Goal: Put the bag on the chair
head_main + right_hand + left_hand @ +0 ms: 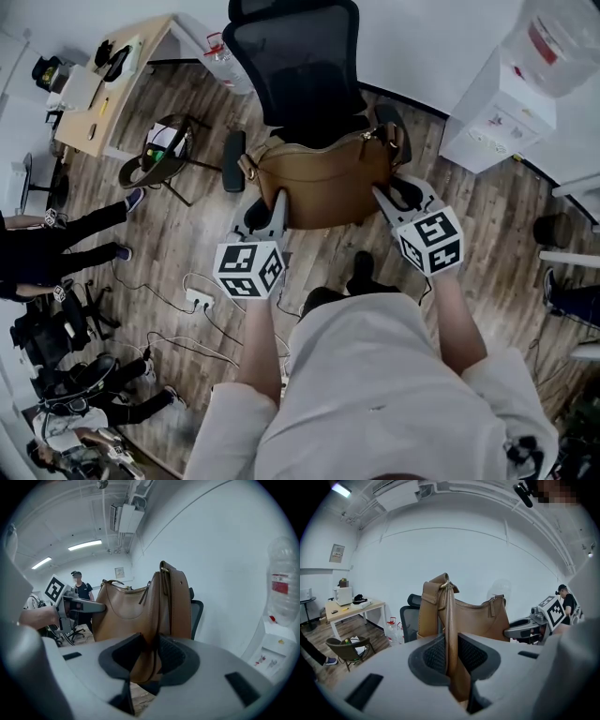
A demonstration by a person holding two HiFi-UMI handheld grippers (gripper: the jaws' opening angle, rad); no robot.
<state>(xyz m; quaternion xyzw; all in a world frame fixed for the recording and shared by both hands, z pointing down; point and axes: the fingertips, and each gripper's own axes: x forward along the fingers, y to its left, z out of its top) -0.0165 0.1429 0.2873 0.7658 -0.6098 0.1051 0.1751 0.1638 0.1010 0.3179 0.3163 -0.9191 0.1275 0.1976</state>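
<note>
The left claw (278, 199) and right claw (379, 193) each pinch one end of the bag (323, 183), so it hangs level by the twelve o'clock chair (298, 56).

The bag (323, 183) looks like smooth leather, the chair (295, 56) back black mesh.

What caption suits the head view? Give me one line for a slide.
Left gripper and right gripper clamp a tan bag by its ends before a black office chair.
</note>
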